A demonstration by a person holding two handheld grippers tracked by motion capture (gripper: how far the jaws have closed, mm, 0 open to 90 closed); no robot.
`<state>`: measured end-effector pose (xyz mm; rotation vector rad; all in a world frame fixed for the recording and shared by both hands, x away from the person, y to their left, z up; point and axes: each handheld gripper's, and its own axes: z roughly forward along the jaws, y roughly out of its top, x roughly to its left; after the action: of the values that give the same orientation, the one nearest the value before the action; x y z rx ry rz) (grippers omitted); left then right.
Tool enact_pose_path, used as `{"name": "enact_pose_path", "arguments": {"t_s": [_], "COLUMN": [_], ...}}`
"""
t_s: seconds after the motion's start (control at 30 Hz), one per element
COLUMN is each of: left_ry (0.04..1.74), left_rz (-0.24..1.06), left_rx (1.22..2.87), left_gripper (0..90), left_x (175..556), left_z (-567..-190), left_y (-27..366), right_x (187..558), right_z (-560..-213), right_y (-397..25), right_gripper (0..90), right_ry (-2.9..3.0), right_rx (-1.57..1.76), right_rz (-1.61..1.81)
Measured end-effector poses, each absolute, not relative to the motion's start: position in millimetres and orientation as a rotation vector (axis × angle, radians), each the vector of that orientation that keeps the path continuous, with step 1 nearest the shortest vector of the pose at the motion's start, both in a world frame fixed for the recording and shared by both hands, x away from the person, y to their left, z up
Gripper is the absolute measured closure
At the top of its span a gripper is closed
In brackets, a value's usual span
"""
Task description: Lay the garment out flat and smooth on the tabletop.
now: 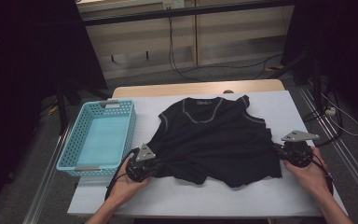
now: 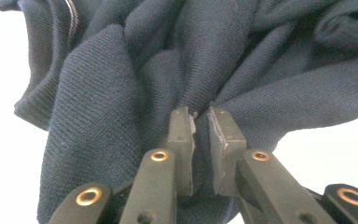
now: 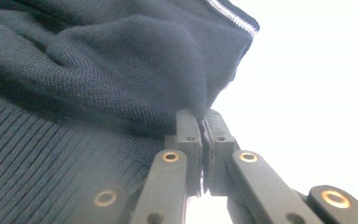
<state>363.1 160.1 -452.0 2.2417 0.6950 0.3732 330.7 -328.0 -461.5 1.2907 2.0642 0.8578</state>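
A dark navy sleeveless knit top with pale trim at the neck lies spread on the white table, neck toward the far edge. My left gripper is at its lower left edge, shut on a bunched fold of the knit top. My right gripper is at the right side edge, also shut on the knit top. In the left gripper view the left gripper pinches cloth between its pads; in the right gripper view the right gripper does the same near the ribbed hem.
A light blue plastic basket stands with nothing in it at the table's left edge. Bare white table lies in front of the top and at the far right. Cables run over the floor beyond.
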Motion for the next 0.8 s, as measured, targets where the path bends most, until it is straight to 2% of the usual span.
{"name": "enact_pose_path", "arguments": {"t_s": [0.17,0.27,0.47,0.7,0.77,0.8], "left_ry": [0.674,0.642,0.582,0.56,0.54,0.532], "left_rz": [0.379,0.364,0.254,0.218,0.237,0.245], "left_rx": [2.186,2.15,2.211,2.266,2.297,2.296], "left_gripper": [68.3,65.8,65.5,48.8,49.6,53.2], "left_x": [352,341,332,332,329,328], "left_z": [-443,-433,-443,-458,-465,-465], "left_y": [159,153,124,104,100,99], "right_x": [320,314,306,302,301,300], "right_z": [-458,-452,-448,-448,-450,-451], "right_y": [-320,-312,-277,-240,-229,-223], "right_gripper": [70.7,61.9,59.7,50.3,46.4,43.8], "right_ry": [2.059,2.053,2.165,2.264,2.303,2.325], "right_rx": [1.242,1.212,1.106,1.015,0.985,0.966], "right_rz": [0.936,0.993,1.076,1.129,1.138,1.138]}}
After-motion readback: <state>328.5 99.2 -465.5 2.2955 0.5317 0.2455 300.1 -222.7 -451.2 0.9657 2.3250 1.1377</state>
